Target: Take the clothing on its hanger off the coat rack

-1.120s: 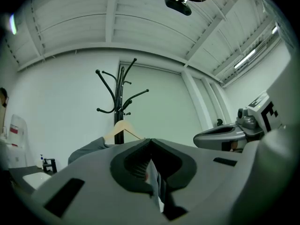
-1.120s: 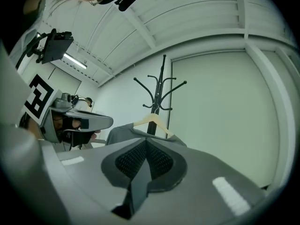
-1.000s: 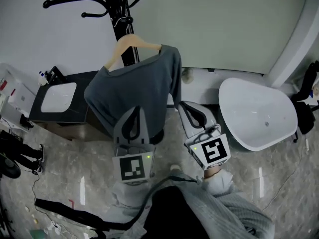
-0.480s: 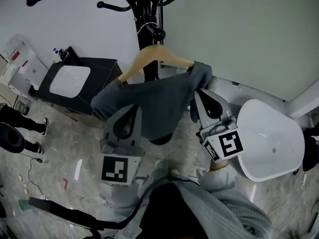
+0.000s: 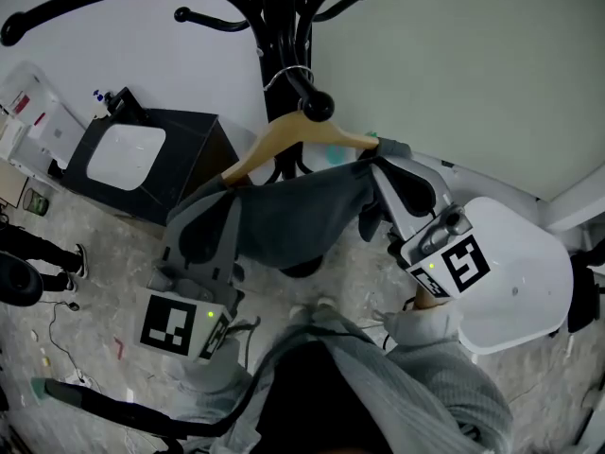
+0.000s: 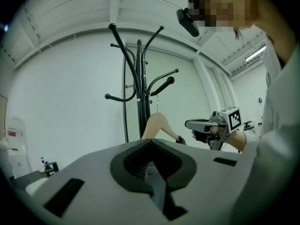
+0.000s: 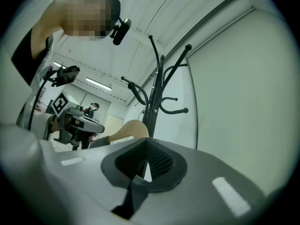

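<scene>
A black coat rack stands against the white wall. On one of its knobbed arms hangs a wooden hanger by its wire hook. A grey garment is draped over it, bunched up toward the shoulders. My left gripper is shut, its tip at the garment's left shoulder under the hanger's left end. Shut as well, my right gripper has its tip against the hanger's right end. In the left gripper view the left gripper has nothing between its jaws, with the hanger beyond. The right gripper also looks empty.
A black cabinet with a white basin stands left of the rack. A white tub lies at the right, behind my right gripper. A white box and someone's shoes are at the far left. Cables run over the marble floor.
Both grippers have risen from below the hanging garment to the hanger's two ends. The garment now sits bunched higher. The rack's arms have come closer in the head view.
</scene>
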A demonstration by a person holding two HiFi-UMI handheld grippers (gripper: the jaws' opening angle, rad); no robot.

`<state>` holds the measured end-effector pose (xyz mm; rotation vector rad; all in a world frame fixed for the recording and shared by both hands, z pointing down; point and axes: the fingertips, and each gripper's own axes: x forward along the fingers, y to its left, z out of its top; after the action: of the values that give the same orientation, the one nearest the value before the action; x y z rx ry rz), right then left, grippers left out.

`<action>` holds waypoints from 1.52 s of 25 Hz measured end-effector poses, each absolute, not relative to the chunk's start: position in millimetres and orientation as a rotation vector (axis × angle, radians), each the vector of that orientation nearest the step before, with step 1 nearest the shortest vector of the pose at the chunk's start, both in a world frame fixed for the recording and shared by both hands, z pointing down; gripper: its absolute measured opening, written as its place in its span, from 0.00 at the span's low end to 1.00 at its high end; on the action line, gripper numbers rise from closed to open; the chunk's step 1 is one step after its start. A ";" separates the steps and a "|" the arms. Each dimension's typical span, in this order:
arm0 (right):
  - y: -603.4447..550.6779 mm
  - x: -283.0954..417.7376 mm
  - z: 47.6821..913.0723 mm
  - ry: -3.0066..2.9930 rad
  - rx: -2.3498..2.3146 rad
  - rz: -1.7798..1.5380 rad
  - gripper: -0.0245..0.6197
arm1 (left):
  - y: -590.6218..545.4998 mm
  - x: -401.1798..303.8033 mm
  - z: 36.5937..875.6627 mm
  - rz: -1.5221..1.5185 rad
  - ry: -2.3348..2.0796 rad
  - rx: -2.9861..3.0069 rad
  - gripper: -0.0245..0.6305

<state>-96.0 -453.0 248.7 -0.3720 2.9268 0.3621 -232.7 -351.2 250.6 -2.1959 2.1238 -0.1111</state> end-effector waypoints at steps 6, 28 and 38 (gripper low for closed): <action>-469.7 -99.2 224.2 3.028 0.009 0.361 0.05 | -351.7 -247.6 221.3 -0.279 2.047 -2.158 0.05; -465.0 -159.4 299.2 3.280 1.281 0.480 0.24 | -410.0 -235.8 302.5 -0.886 1.419 -2.687 0.21; -469.2 -165.0 312.4 3.344 1.278 0.653 0.05 | -411.9 -235.8 303.0 -0.919 1.437 -2.600 0.11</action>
<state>-165.0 -469.2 312.4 1.2778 3.3444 0.6532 -235.8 -411.9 303.0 -2.6003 1.4371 -0.9185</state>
